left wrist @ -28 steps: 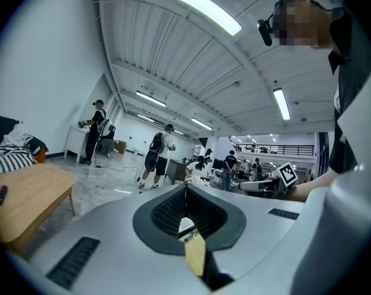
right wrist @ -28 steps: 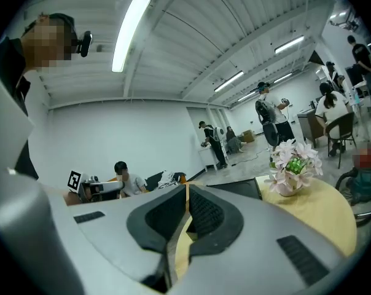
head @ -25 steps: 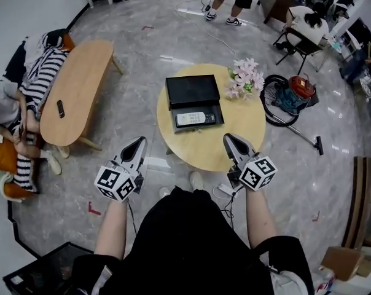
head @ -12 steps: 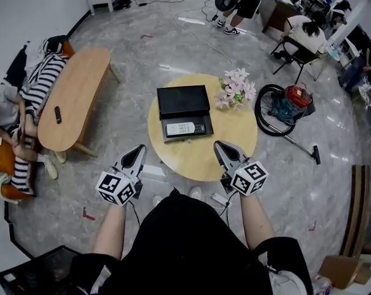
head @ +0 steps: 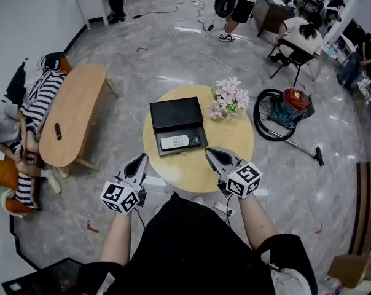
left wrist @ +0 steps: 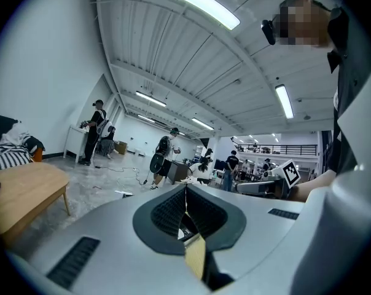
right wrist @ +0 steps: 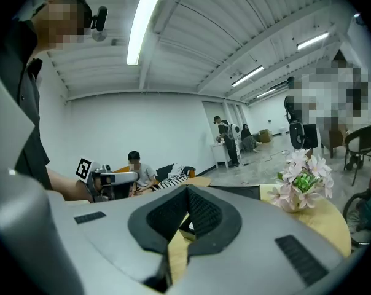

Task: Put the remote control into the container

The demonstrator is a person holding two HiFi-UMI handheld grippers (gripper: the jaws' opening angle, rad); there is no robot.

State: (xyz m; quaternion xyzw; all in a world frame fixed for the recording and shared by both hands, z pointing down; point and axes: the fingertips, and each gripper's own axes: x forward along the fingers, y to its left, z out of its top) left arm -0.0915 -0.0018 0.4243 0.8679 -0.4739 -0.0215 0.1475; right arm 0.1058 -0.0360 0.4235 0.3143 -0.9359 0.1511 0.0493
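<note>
A white remote control (head: 175,142) lies inside the open black container (head: 181,143), whose lid (head: 176,114) is laid back, on the round wooden table (head: 222,145). My left gripper (head: 140,159) is shut and empty, held off the table's near left edge. Over the table's near right edge my right gripper (head: 208,152) is shut too, with nothing in it, a short way from the container. In the left gripper view the jaws (left wrist: 186,192) meet at the tips. The right gripper view shows its jaws (right wrist: 187,194) closed, the container just beyond them.
Pink flowers (head: 225,99) stand at the table's far right. A long oval wooden table (head: 72,112) with a small dark remote (head: 57,131) stands to the left, a seated person (head: 23,118) beside it. A vacuum cleaner (head: 288,106) lies right. Several people stand further back.
Both grippers have stayed shut and empty. The head view has shifted, so the table and container now sit lower and closer to the grippers. The remote has stayed in the container.
</note>
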